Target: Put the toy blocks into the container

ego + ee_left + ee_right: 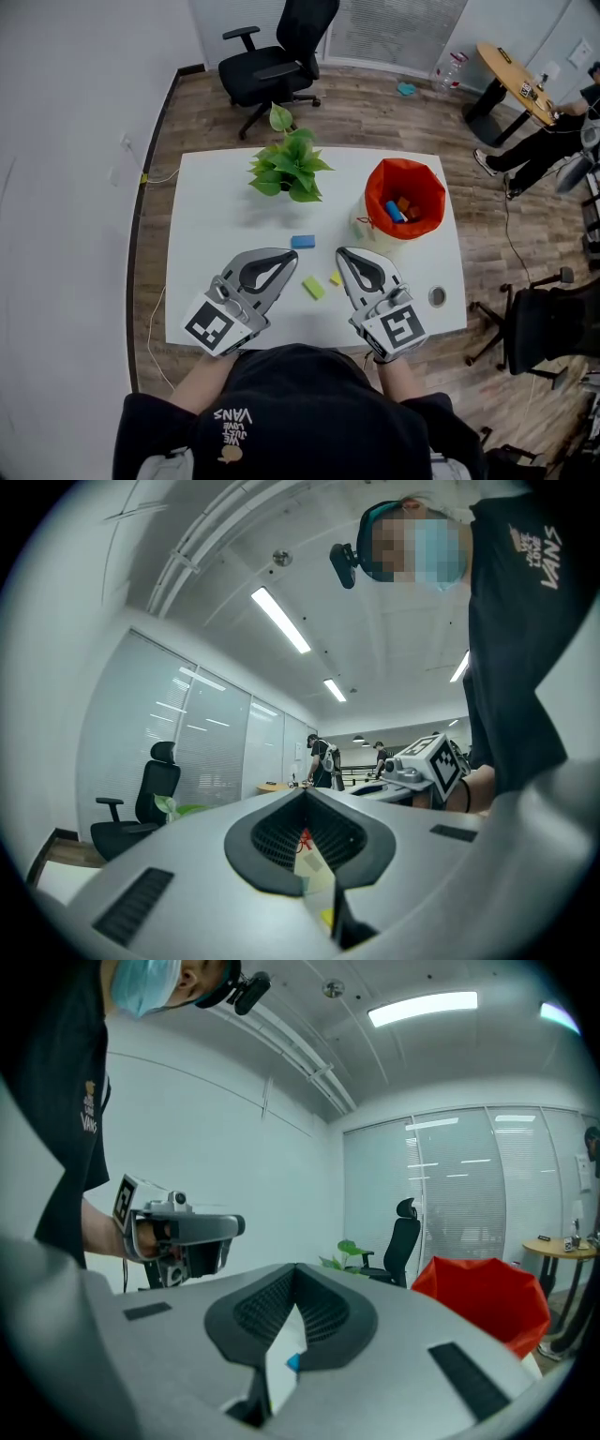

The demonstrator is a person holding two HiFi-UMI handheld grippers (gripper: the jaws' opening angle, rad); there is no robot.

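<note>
On the white table (216, 216) stands a red container (405, 198) holding several blocks; the right gripper view has it at the right (483, 1297). A blue block (303, 241) lies just beyond my two grippers. A green block (313, 288) and a small yellow block (335, 278) lie between them. My left gripper (292, 255) is shut and empty, left of the green block. On the other side of the yellow block sits my right gripper (341, 252), also shut and empty. Both rest low near the table's front edge. A sliver of the blue block (293, 1363) shows under the right jaws.
A potted green plant (289, 167) stands at the table's back middle, left of the container. A round grommet (437, 296) sits near the front right corner. A black office chair (277, 56) is behind the table, another chair (553, 319) to its right.
</note>
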